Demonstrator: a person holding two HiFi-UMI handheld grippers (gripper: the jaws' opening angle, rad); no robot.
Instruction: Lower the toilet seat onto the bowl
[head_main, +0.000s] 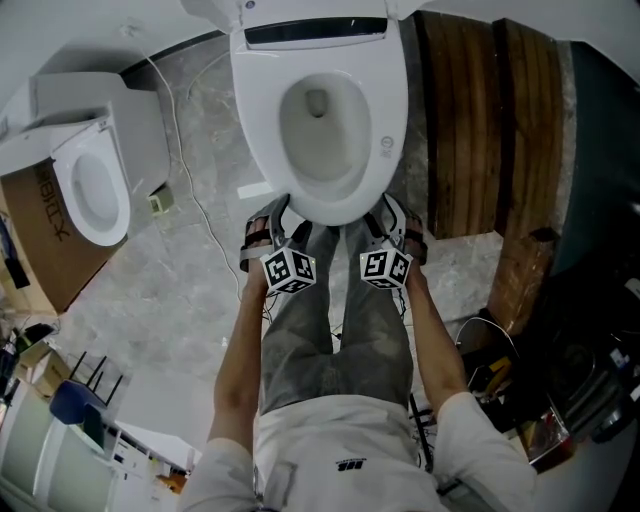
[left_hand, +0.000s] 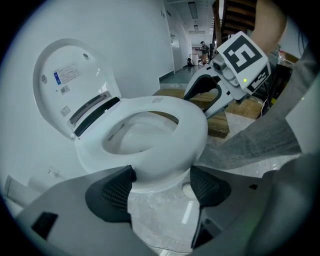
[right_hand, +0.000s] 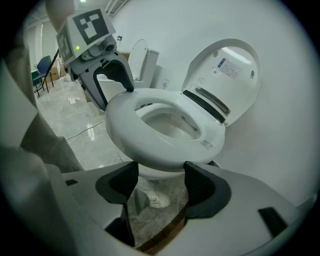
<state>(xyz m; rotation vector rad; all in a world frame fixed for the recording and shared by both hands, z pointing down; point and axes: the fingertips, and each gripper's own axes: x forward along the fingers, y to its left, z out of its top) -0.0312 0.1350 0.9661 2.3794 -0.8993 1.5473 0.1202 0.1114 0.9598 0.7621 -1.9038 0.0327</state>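
The white toilet seat (head_main: 268, 130) lies low over the bowl (right_hand: 152, 173), and the lid (left_hand: 75, 80) stands raised against the wall. My left gripper (head_main: 272, 222) is at the seat's front left edge and my right gripper (head_main: 392, 218) at its front right edge. In the left gripper view the jaws (left_hand: 160, 182) stand wide, with the seat's front rim (left_hand: 165, 160) just past the pads. The right gripper (right_hand: 159, 180) looks the same, its jaws wide under the seat's rim (right_hand: 150, 150). I see no pad pressing on the seat.
A second toilet (head_main: 90, 190) stands on a cardboard box (head_main: 45, 245) at the left. A white cable (head_main: 190, 190) runs over the marble floor. Dark wooden planks (head_main: 470, 120) lie right of the bowl, with clutter (head_main: 520, 380) behind. The person's legs stand before the bowl.
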